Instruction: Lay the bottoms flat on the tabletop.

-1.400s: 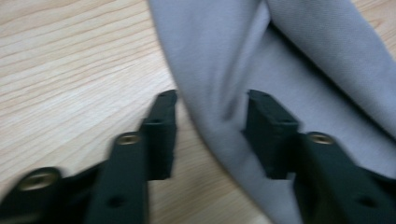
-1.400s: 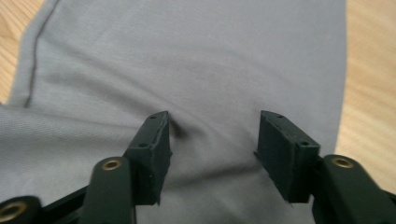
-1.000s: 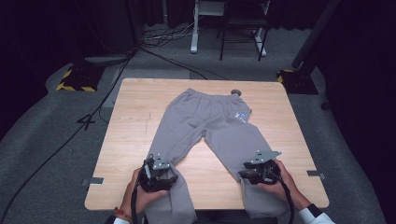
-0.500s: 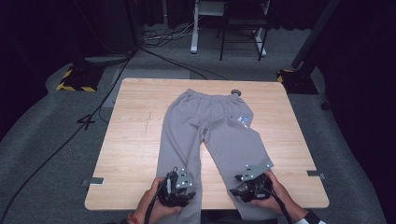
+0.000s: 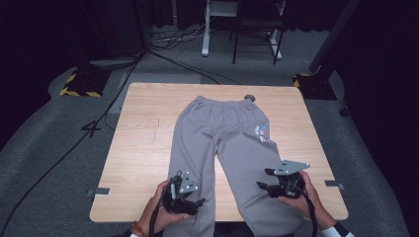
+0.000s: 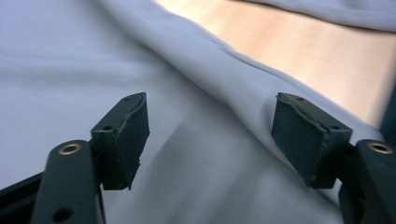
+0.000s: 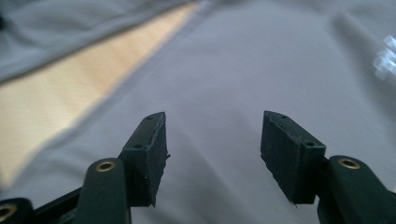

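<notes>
Grey fabric sweatpants (image 5: pixel 232 148) lie flat on the light wooden bench (image 5: pixel 143 148), long axis running 12 to 6 o'clock in the high view: elastic waistband at 12, both leg ends at 6, hanging past the near bench edge. A small white print sits on the right leg near 2 o'clock.

Left tongs (image 5: pixel 193 203) sit over the lower left leg at about 7 o'clock, tips pointing toward 3. Jaws have just been opening; in the left gripper view (image 6: pixel 210 140) they stand apart, with cloth and the leg's raised inner seam below and between them, nothing clamped.

Right tongs (image 5: pixel 264 178) sit over the lower right leg at about 5 o'clock, tips pointing toward 9. Jaws have also just been opening; in the right gripper view (image 7: pixel 212 154) they stand apart over smooth cloth, nothing pinched.

Key relation: each set of tongs is directly above its own leg, close to the cuff end, and the waistband lies well away toward 12. Judgement: a grasp of the legs would need only a short drop onto the fabric.

No containers on the bench.
</notes>
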### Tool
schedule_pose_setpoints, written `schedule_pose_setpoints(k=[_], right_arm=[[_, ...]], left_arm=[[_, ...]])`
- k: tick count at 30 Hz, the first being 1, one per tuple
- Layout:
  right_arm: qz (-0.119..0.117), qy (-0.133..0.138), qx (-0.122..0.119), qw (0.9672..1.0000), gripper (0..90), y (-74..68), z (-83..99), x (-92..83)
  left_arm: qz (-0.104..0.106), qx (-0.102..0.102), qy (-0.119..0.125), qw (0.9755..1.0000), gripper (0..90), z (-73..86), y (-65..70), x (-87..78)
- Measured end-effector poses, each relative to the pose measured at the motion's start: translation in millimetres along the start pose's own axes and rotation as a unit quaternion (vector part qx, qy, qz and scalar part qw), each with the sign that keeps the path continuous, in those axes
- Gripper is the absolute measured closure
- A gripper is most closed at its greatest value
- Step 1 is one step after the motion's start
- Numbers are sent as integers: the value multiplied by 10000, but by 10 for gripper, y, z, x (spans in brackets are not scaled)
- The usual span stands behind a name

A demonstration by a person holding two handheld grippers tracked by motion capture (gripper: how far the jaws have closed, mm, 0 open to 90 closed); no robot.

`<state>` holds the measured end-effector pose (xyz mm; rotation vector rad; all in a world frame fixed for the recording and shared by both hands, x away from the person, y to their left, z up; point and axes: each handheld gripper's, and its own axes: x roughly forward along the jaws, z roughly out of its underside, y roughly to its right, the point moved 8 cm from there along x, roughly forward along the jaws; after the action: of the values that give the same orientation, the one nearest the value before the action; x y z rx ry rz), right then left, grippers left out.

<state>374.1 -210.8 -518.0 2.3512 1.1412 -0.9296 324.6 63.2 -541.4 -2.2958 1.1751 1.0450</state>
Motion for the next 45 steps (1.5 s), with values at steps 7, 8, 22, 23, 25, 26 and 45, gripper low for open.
schedule_pose_setpoints(k=[7,8,22,23,25,26,45], right_arm=[[43,-453,58,9989,403,158,264,181],[-19,-387,94,9992,400,142,277,172],[-1,-489,180,9986,348,-283,674,-258],[8,-486,151,9987,337,-281,669,-262],[72,-365,62,9993,319,-252,608,-272],[72,-365,62,9993,319,-252,608,-272],[1342,371,485,9891,242,953,169,-499]], left_arm=[[-71,-118,-43,9999,282,-77,-220,190],[-25,-138,-85,9999,283,-46,-203,200],[185,64,-83,9998,245,360,202,-130],[186,53,-91,9998,231,364,209,-136],[187,14,-23,9998,207,330,197,-146],[176,-2,15,9998,207,302,176,-149],[-1187,-360,343,9917,174,15,-995,-387]])
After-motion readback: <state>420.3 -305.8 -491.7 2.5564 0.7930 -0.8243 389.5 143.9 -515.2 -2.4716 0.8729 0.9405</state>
